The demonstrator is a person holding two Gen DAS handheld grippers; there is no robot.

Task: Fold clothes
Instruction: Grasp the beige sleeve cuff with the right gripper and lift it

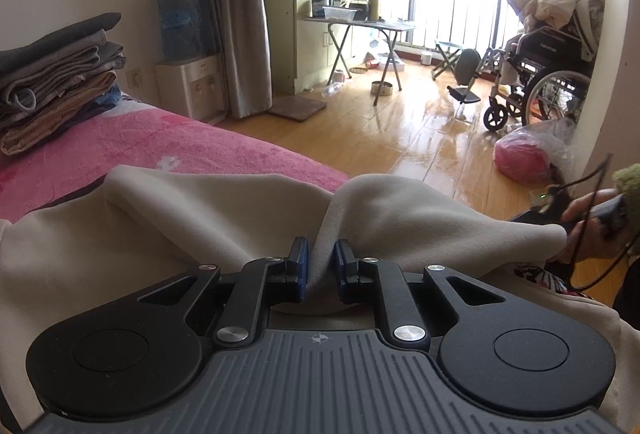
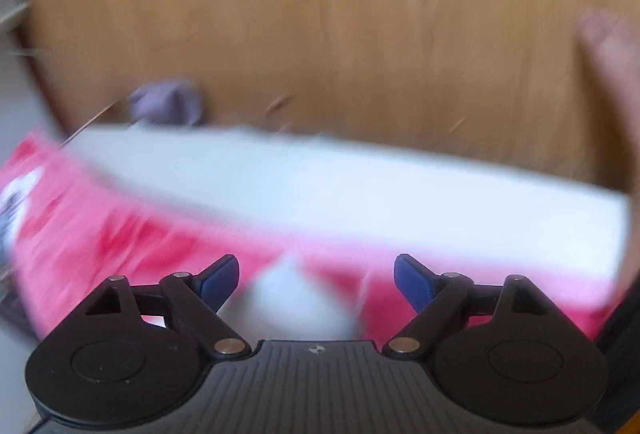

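**Left gripper pinches the beige garment; right gripper open and empty**

On the bed, seen from the left wrist, the left gripper (image 1: 320, 266) has its jaws drawn narrow on a raised ridge of the beige garment (image 1: 224, 210), the cloth squeezed between the blue pads (image 1: 303, 274). From that pinch the garment spreads to both sides and back under the gripper, its long axis running crosswise to the fingers. Its free corner (image 1: 554, 234) trails off to the right of the gripper, and just beyond that corner a hand (image 1: 588, 222) holds the other tool. Ahead and left of the gripper, well apart from the garment, a stack of folded clothes (image 1: 60, 82) sits on the pink bedcover (image 1: 168, 142).

From the right wrist the picture is badly blurred. The right gripper (image 2: 316, 284) stands wide, blue pads well apart, with nothing clamped. A pale patch (image 2: 292, 298) lies between and below the fingers; whether it is the garment or part of the bedcover's print I cannot tell. Beyond the fingers come the pink bedcover (image 2: 120, 234), a white band along the bed's edge (image 2: 360, 186) and wooden floor (image 2: 320, 14).

By my judgement, the free corner lies nearer the right gripper, so catching it there would let the cloth be stretched along its length for the fold.
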